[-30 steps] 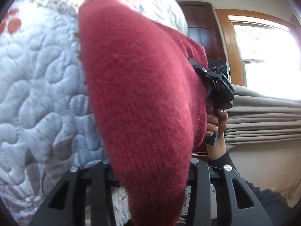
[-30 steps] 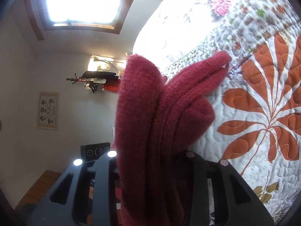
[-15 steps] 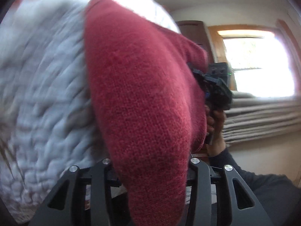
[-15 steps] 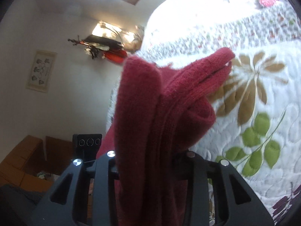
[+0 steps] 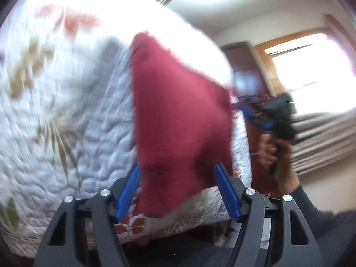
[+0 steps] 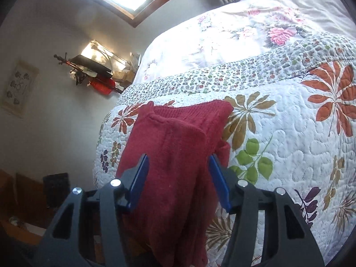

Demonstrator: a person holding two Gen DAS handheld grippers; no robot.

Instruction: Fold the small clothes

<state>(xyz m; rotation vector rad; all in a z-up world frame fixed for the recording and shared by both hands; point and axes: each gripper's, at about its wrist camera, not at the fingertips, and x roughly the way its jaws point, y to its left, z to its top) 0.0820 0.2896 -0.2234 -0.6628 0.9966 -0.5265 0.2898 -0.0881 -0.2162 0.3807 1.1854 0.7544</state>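
Left claw (image 5: 178,191): jaws spread wide, blue pads clear on both sides of the sweater (image 5: 178,120); no grip shown. The whole left view is smeared by motion, so edges and quilt pattern are hard to read.

Right claw (image 6: 178,178): jaws likewise apart, blue pads flanking the sweater (image 6: 178,146); the cloth fills the gap, and whether either pad touches it cannot be told. The lower end of the garment drops below the frame between the claw arms and is cut off.

Sweater: red knit, folded in layers, lying on the bed (image 6: 289,133) at its near edge, part draped over the side. Its far corner reaches a brown leaf print.

Bed: white quilt with orange, brown and green leaves, a small-flowered band beyond, then a pale rose-print cover washed out by light.

Right claw seen from the left view (image 5: 273,115): dark blur gripped by a hand (image 5: 276,149), dark sleeve below; its pads are not legible there.

Far: a window (image 5: 311,73), overexposed; a wall picture (image 6: 20,89), detail too small to read.
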